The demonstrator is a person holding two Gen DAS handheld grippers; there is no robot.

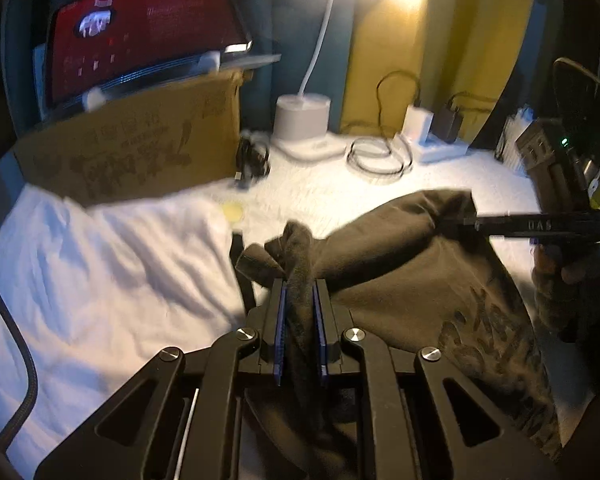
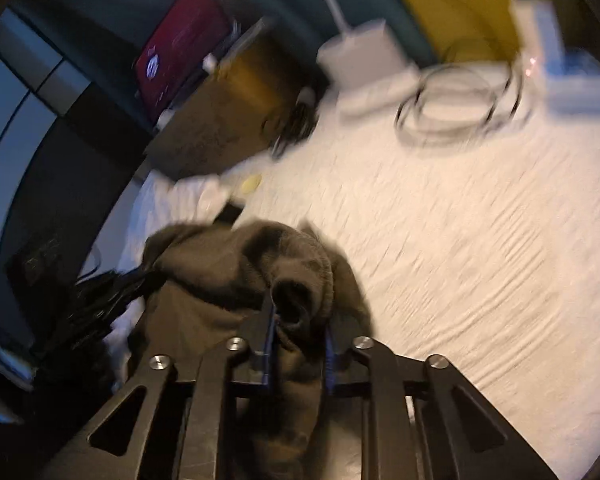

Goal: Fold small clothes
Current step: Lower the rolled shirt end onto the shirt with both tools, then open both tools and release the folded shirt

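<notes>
A small dark brown garment (image 1: pixel 412 280) with a printed design hangs stretched between my two grippers above the white sheet (image 1: pixel 360 188). My left gripper (image 1: pixel 300 284) is shut on a bunched edge of the garment. My right gripper (image 2: pixel 300 316) is shut on another bunched part of the garment (image 2: pixel 228 268). In the left wrist view the right gripper (image 1: pixel 472 216) enters from the right and pinches the garment's far corner. The right wrist view is blurred by motion.
A white pillow (image 1: pixel 100 280) lies at the left. A cardboard box (image 1: pixel 140 148) with a red device (image 1: pixel 140 28) on it stands at the back. A white lamp base (image 1: pixel 302 116), coiled cables (image 1: pixel 376 156) and chargers (image 1: pixel 432 136) lie at the back.
</notes>
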